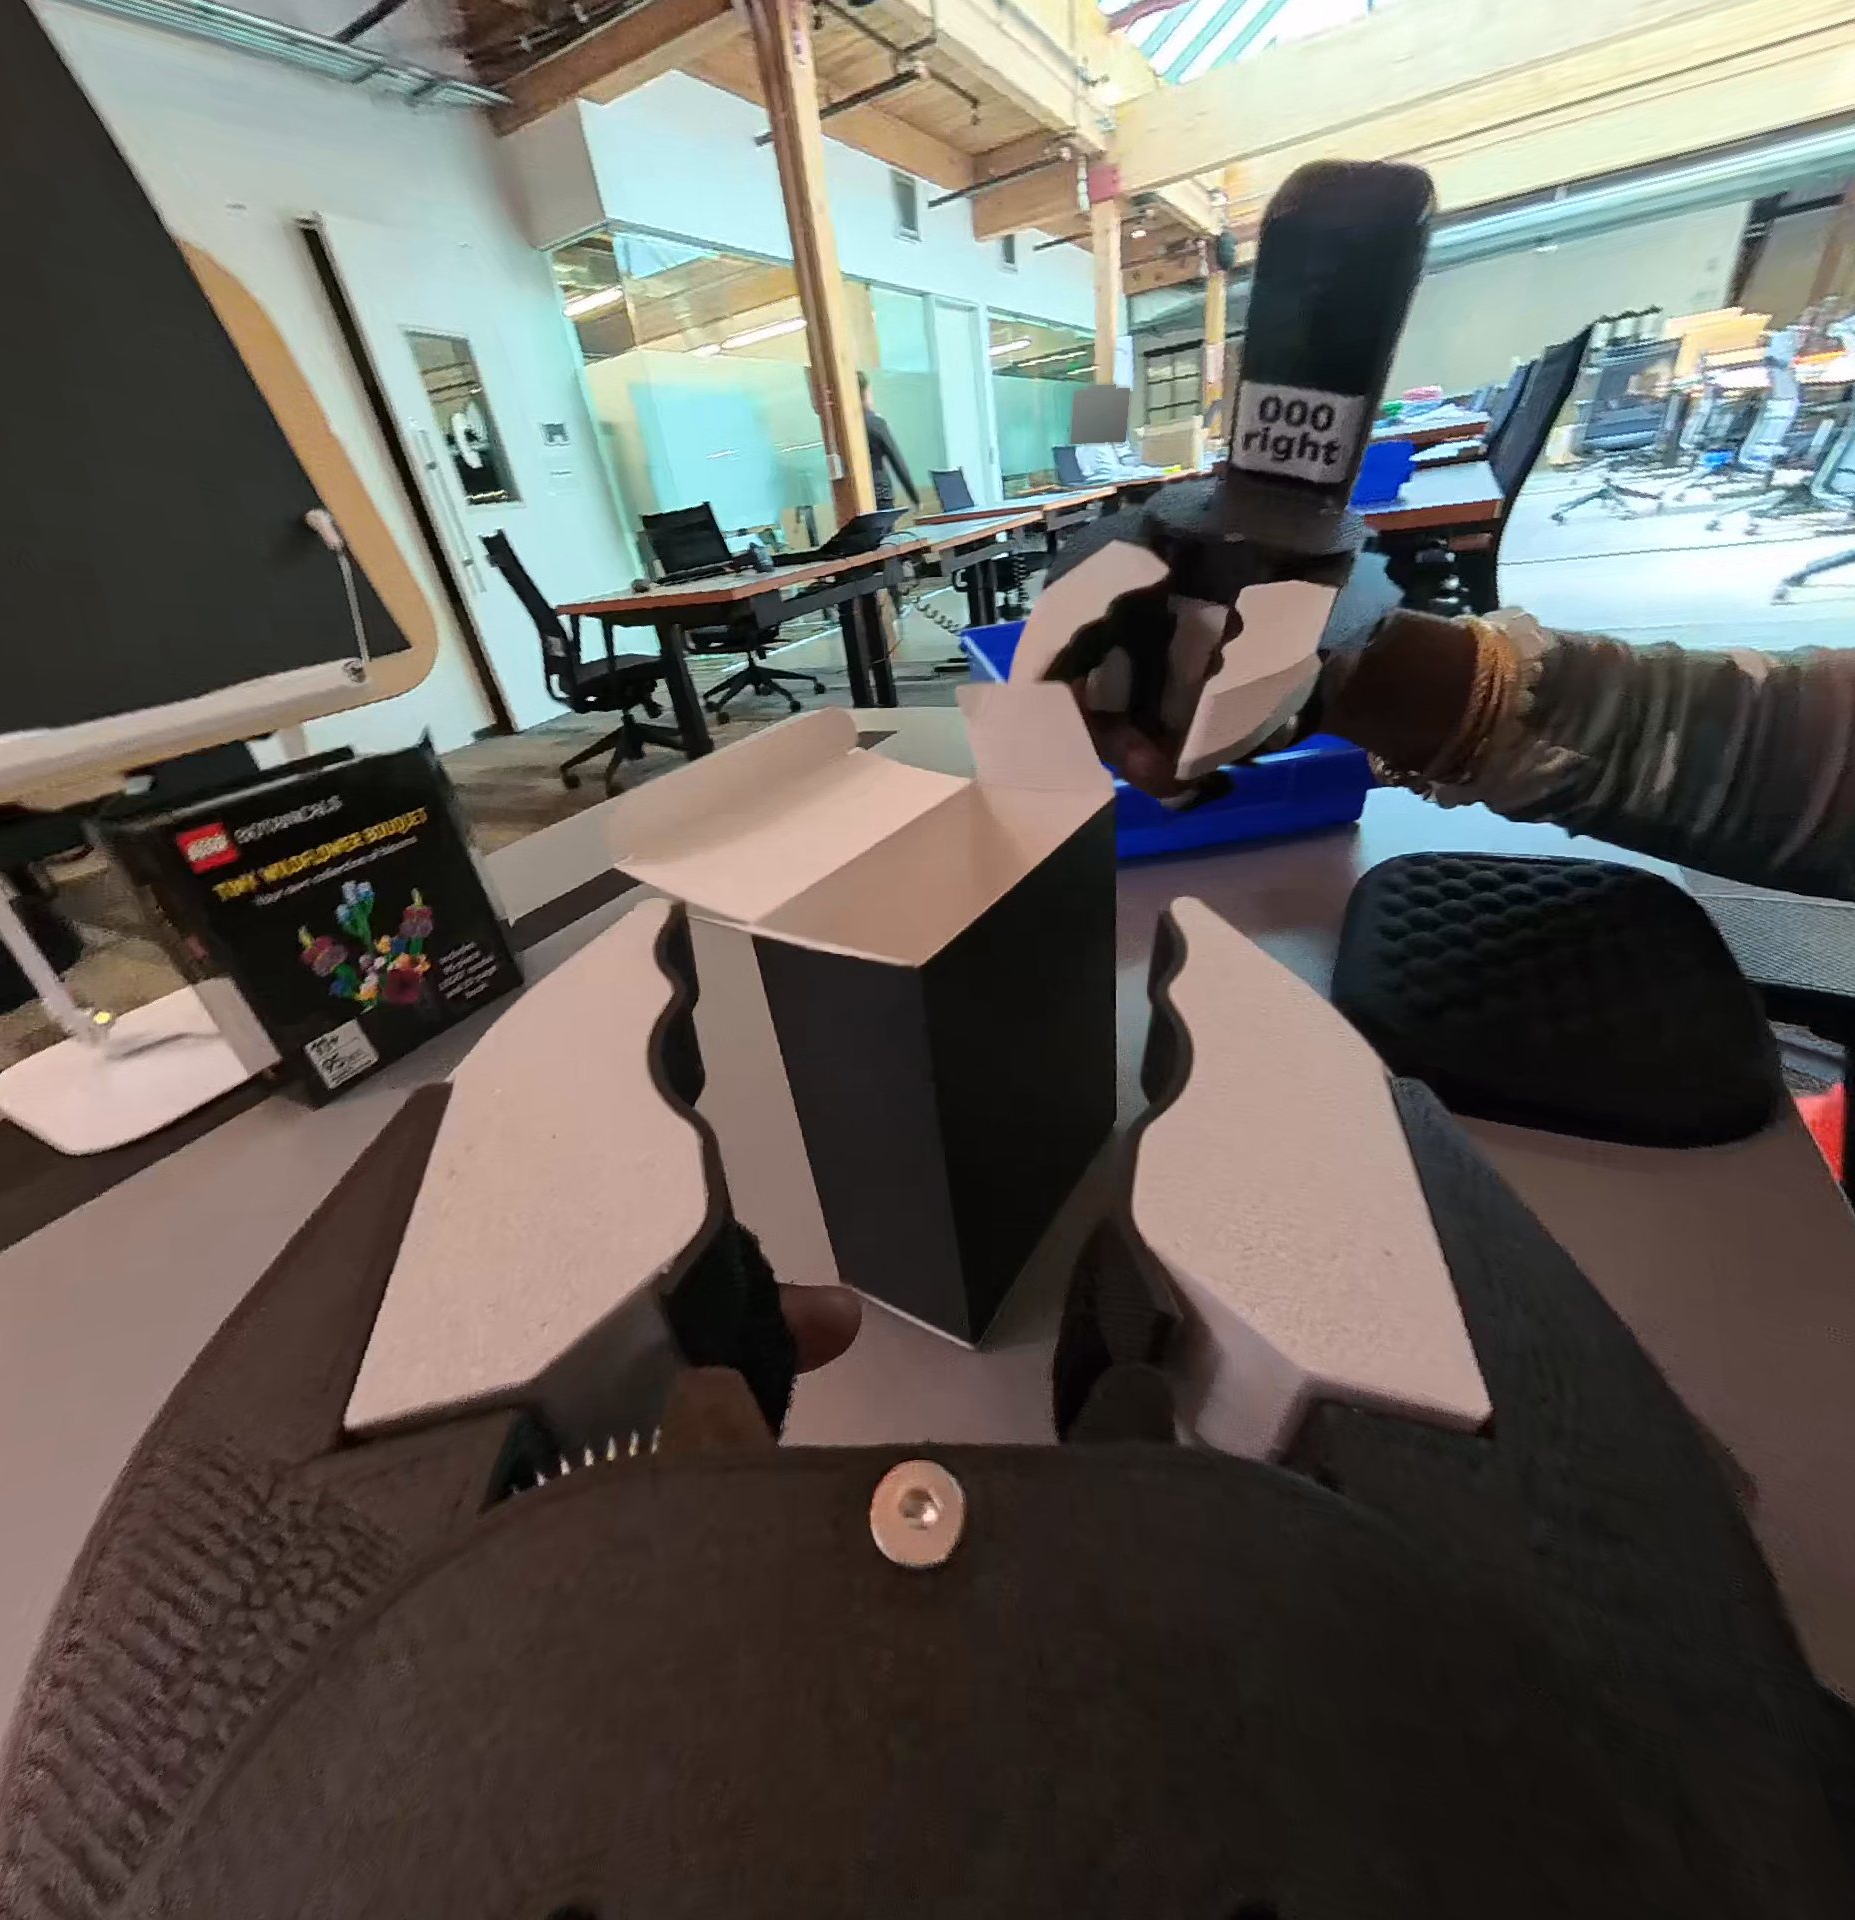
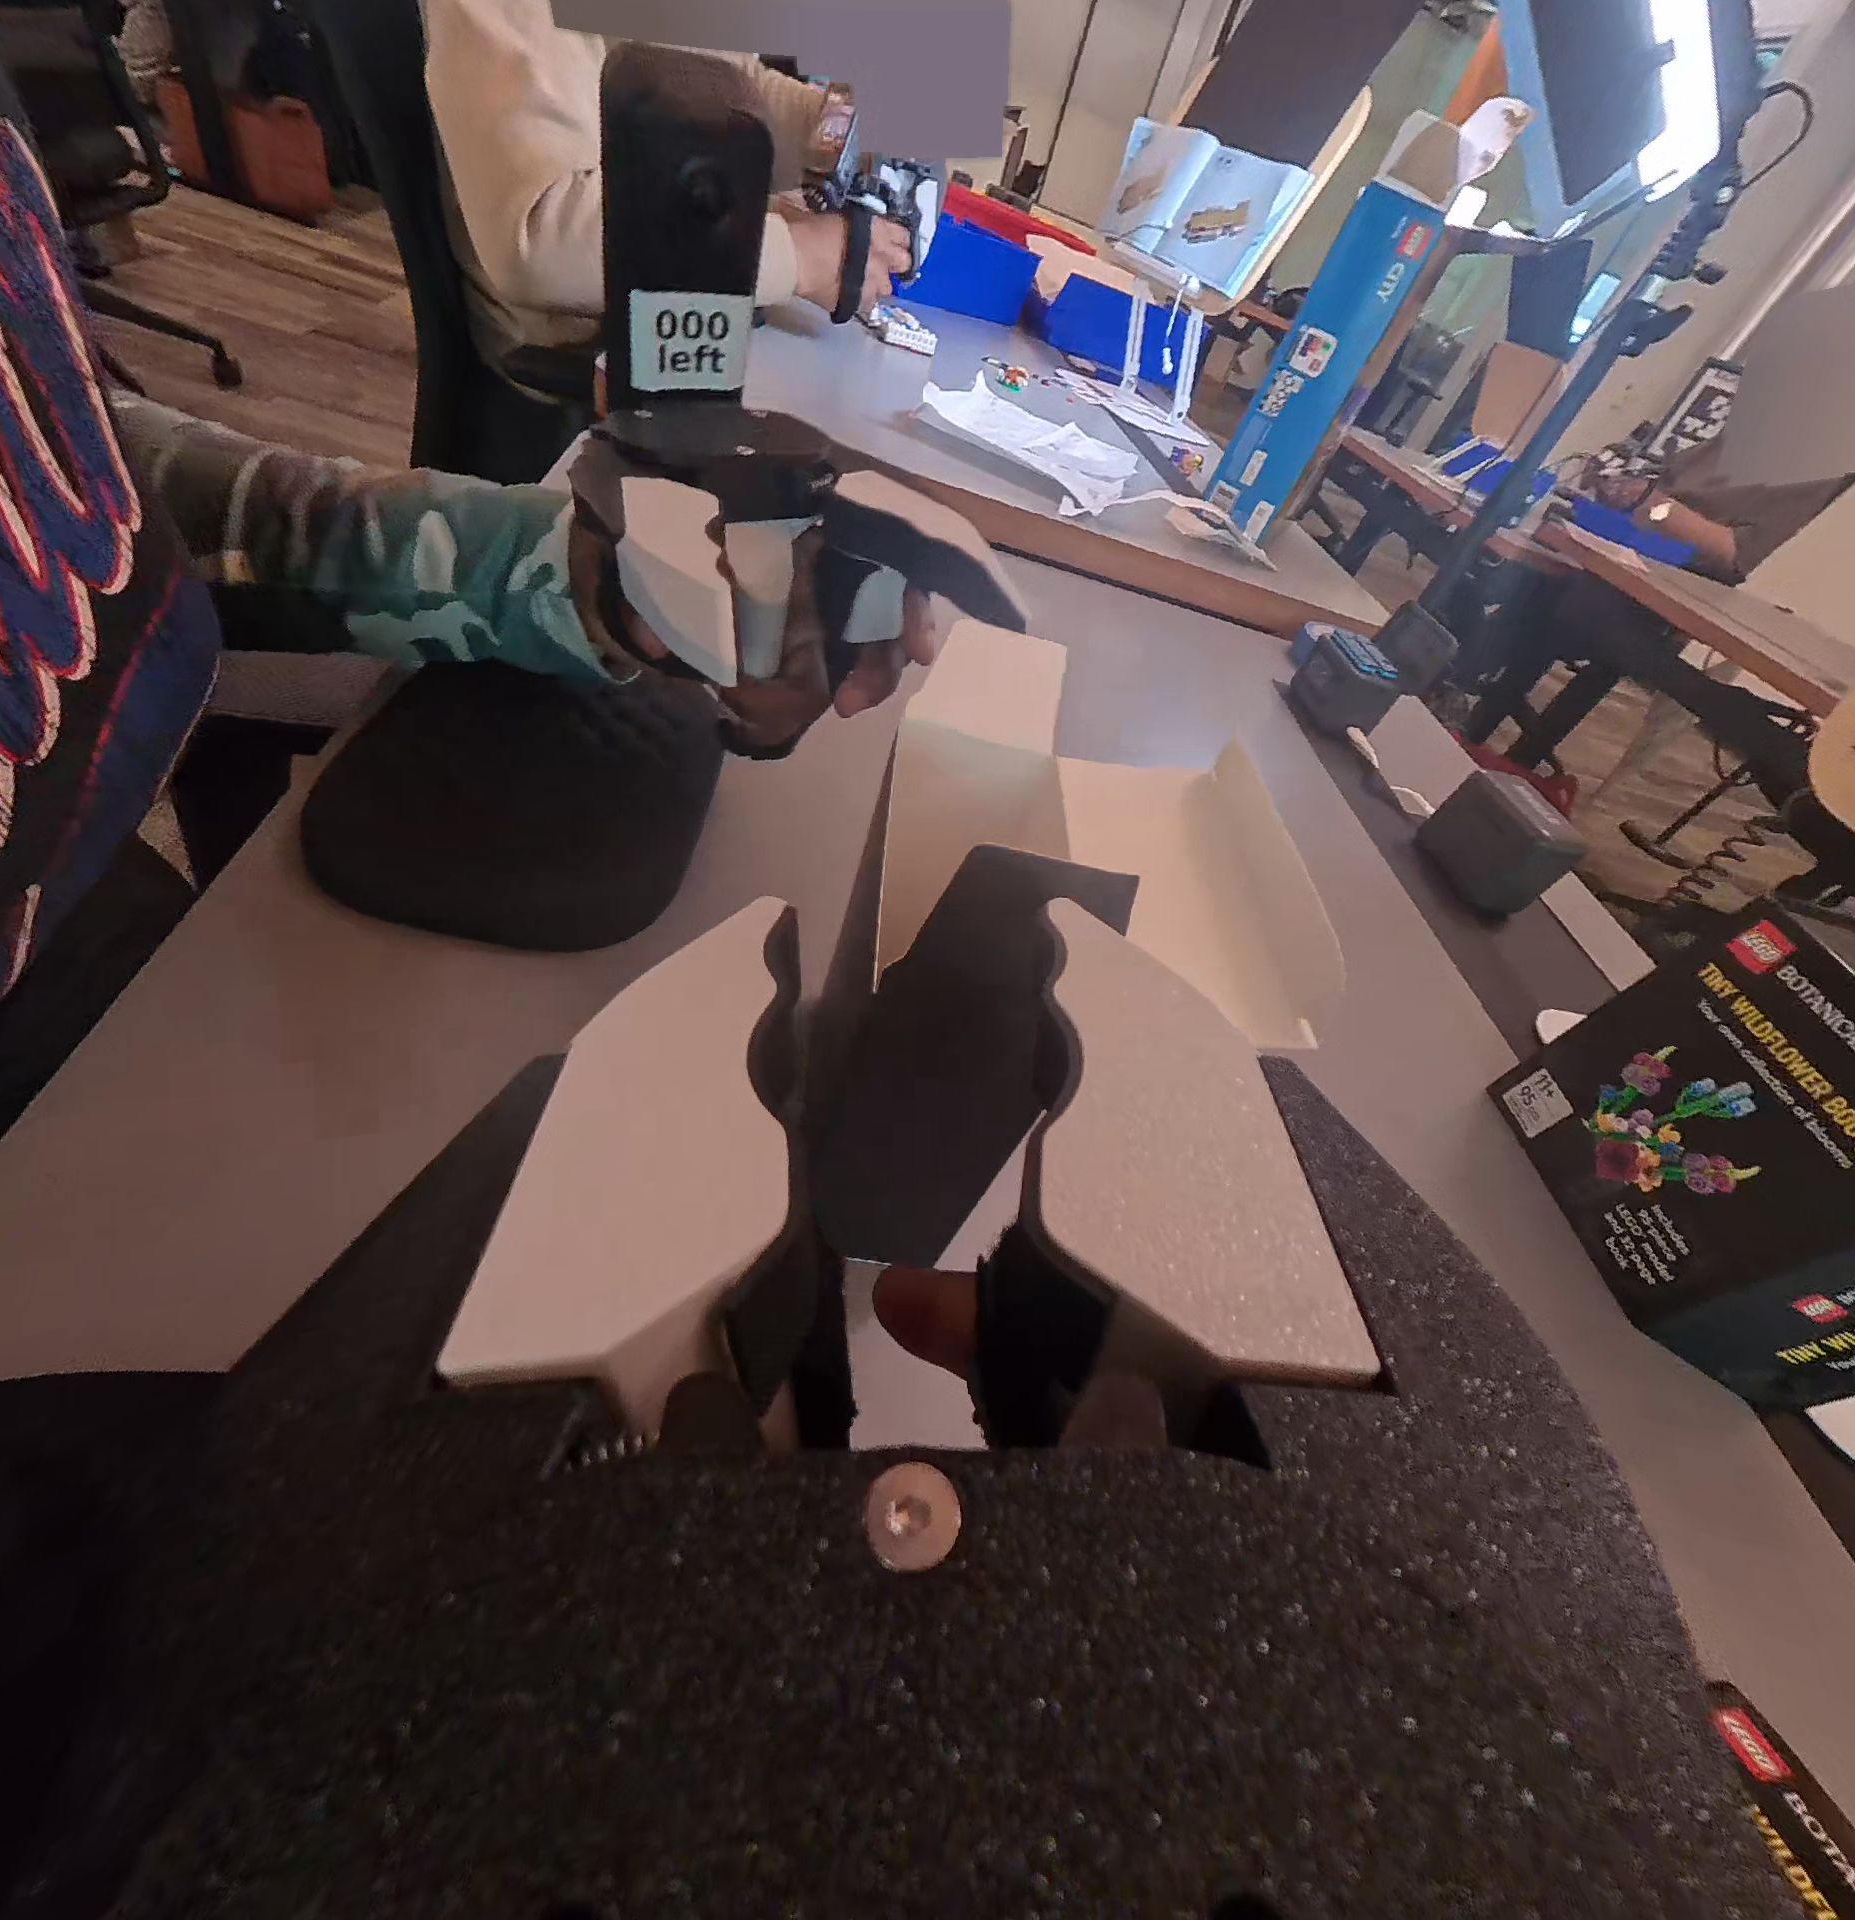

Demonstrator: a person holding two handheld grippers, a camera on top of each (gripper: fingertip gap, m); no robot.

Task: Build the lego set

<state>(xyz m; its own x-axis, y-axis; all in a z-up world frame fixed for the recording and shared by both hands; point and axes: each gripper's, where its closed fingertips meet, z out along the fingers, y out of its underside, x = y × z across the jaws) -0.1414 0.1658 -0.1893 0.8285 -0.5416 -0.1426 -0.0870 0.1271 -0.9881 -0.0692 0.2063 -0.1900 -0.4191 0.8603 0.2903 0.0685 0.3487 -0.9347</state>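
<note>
A black box [image 1: 933,1122] with a white inside stands upright on the grey table [image 1: 175,1299], its top flaps open. My left gripper [image 1: 923,914] is open, one finger on each side of the box and close to its walls. My right gripper [image 1: 1120,717] hangs over the box's far right corner, pointing down at an upright white flap [image 1: 1016,727]. In the right wrist view the right gripper [image 2: 923,925] is open with a black flap [image 2: 923,1091] of the box [image 2: 1162,862] between its jaws. The left gripper [image 2: 788,665] shows behind the box.
A black flower-set box [image 1: 320,914] stands at the left, and also shows in the right wrist view [image 2: 1733,1143]. A black mesh pad [image 1: 1557,997] lies right of the box. A blue bin [image 1: 1266,779] sits behind. A white stand base [image 1: 102,1070] is at the far left. Small grey boxes [image 2: 1505,842] line the table edge.
</note>
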